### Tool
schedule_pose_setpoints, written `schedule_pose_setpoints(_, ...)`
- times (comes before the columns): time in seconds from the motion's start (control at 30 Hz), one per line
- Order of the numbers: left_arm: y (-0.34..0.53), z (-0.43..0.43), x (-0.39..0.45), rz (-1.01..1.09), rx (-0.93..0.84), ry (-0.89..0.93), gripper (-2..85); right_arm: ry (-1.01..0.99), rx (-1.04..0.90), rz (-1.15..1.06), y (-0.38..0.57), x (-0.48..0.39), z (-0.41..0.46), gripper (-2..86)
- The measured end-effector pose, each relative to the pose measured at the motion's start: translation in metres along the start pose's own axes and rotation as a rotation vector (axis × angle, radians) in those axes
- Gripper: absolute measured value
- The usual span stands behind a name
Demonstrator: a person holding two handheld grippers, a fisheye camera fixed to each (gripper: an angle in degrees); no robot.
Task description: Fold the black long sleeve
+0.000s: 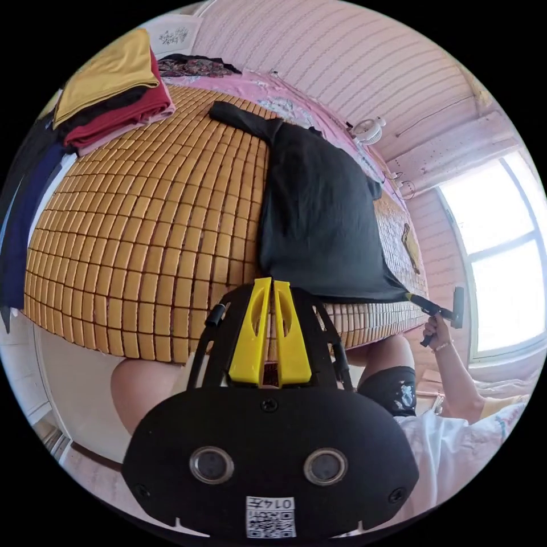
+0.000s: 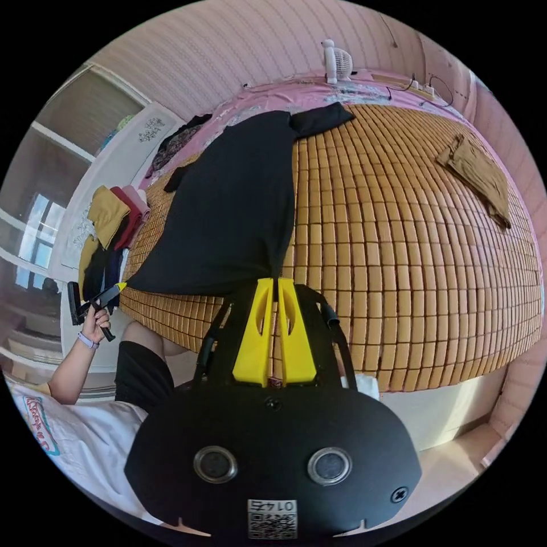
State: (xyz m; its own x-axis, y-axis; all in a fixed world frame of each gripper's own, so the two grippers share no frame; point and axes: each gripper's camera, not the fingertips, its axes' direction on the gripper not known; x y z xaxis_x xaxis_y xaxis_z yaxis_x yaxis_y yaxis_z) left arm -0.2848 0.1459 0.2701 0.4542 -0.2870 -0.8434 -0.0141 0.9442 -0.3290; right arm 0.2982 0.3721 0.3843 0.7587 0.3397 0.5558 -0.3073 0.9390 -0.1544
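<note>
The black long sleeve (image 1: 319, 216) lies spread on the bamboo mat (image 1: 148, 228) of the bed, one sleeve (image 1: 239, 117) stretched toward the far side. My left gripper (image 1: 272, 282) is shut on the near hem at one corner. In the right gripper view, the right gripper (image 2: 274, 280) is shut on the other hem corner of the garment (image 2: 233, 211). Each gripper shows in the other's view at its corner: the right one (image 1: 424, 303) and the left one (image 2: 111, 293), both held by a hand. The hem is stretched taut between them at the mat's near edge.
A stack of folded clothes (image 1: 108, 91) in yellow, black and red sits on the mat's far left. A brown garment (image 2: 476, 176) lies crumpled on the mat's other side. A small white fan (image 2: 336, 57) stands by the wall. The person's legs (image 1: 145, 387) press against the bed edge.
</note>
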Motion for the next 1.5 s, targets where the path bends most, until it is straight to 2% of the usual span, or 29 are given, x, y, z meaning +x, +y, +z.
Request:
schedule_pose_setpoints(0.07, 0.001, 0.008, -0.006, 0.032, -0.063, -0.053, -1.0, -0.018, -0.044, 0.039, 0.001, 0.011, 0.013, 0.5)
schedule_pose_setpoints(0.27, -0.001, 0.007, -0.022, 0.047, -0.101, -0.071, -1.0, 0.048, -0.128, 0.148, -0.005, 0.041, 0.027, 0.4)
schedule_pose_setpoints(0.5, 0.0, 0.012, -0.041, 0.057, -0.131, -0.074, -1.0, 0.034, -0.127, 0.082, -0.018, 0.038, 0.033, 5.3)
schedule_pose_setpoints(0.63, -0.001, 0.015, -0.054, 0.046, -0.137, -0.074, -1.0, -0.04, -0.201, 0.076, -0.034, 0.034, 0.061, 8.2)
schedule_pose_setpoints(0.77, -0.004, 0.01, -0.069, 0.042, -0.129, -0.087, -1.0, -0.07, -0.248, 0.112, -0.042, 0.048, 0.073, 3.0)
schedule_pose_setpoints(0.87, -0.005, 0.008, -0.081, 0.028, -0.127, -0.078, -1.0, -0.075, -0.216, 0.145, -0.045, 0.065, 0.065, 1.6)
schedule_pose_setpoints(1.0, -0.005, 0.012, -0.089, 0.027, -0.146, -0.08, -1.0, -0.231, -0.176, 0.227, -0.044, 0.093, 0.059, 0.9)
schedule_pose_setpoints(1.33, 0.006, 0.012, -0.093, 0.083, -0.273, -0.178, -1.0, -0.169, -0.243, 0.155, -0.048, 0.088, 0.066, 0.7)
schedule_pose_setpoints(1.5, 0.02, 0.008, -0.101, 0.065, -0.292, -0.154, -1.0, -0.096, -0.297, 0.072, -0.047, 0.073, 0.068, 0.7)
